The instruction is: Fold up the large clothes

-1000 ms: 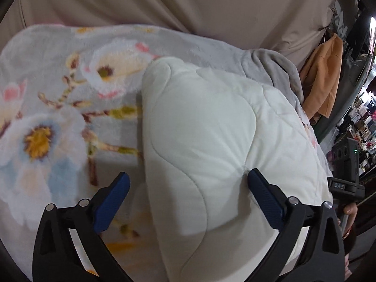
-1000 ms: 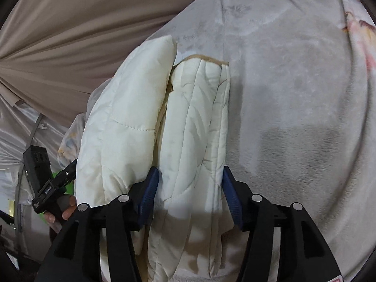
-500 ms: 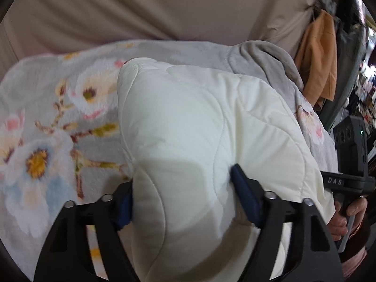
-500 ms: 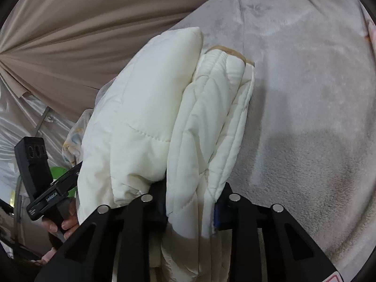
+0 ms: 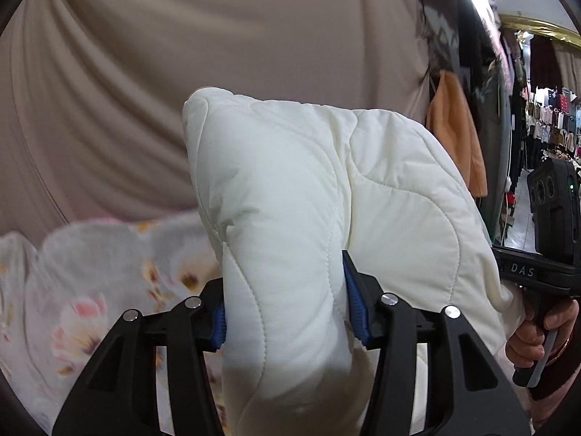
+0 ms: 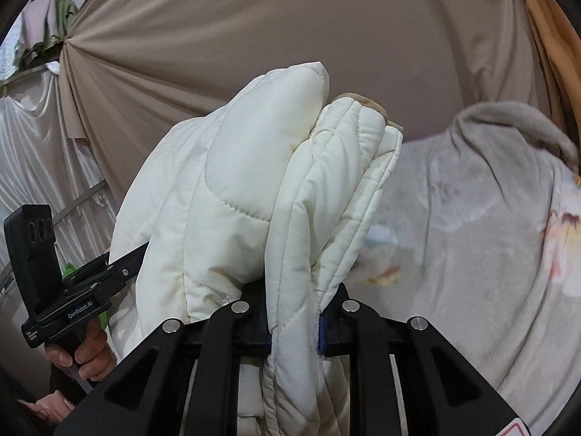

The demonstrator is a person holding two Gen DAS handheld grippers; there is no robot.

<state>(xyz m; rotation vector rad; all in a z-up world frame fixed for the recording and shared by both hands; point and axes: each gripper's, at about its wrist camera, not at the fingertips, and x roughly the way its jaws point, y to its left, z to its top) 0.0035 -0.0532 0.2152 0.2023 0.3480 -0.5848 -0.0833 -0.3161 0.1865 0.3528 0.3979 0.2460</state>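
While the left tongs (image 5: 285, 314) have just been closing, their blue pads pinch a thick fold of the cream quilted padded jacket (image 5: 326, 196); the right tongs (image 6: 295, 330), jaws likewise drawn in, clamp a narrower stacked edge of the same jacket (image 6: 276, 189); the garment hangs folded between both, held above the grey floral fleece blanket (image 5: 90, 276) that spreads below and to the side (image 6: 472, 239); each view shows the other hand (image 5: 537, 330) gripping its black handle (image 6: 87, 352); beyond, a draped beige cloth backdrop (image 5: 218, 54) fills the rear; an orange garment (image 5: 457, 138) hangs at its edge.
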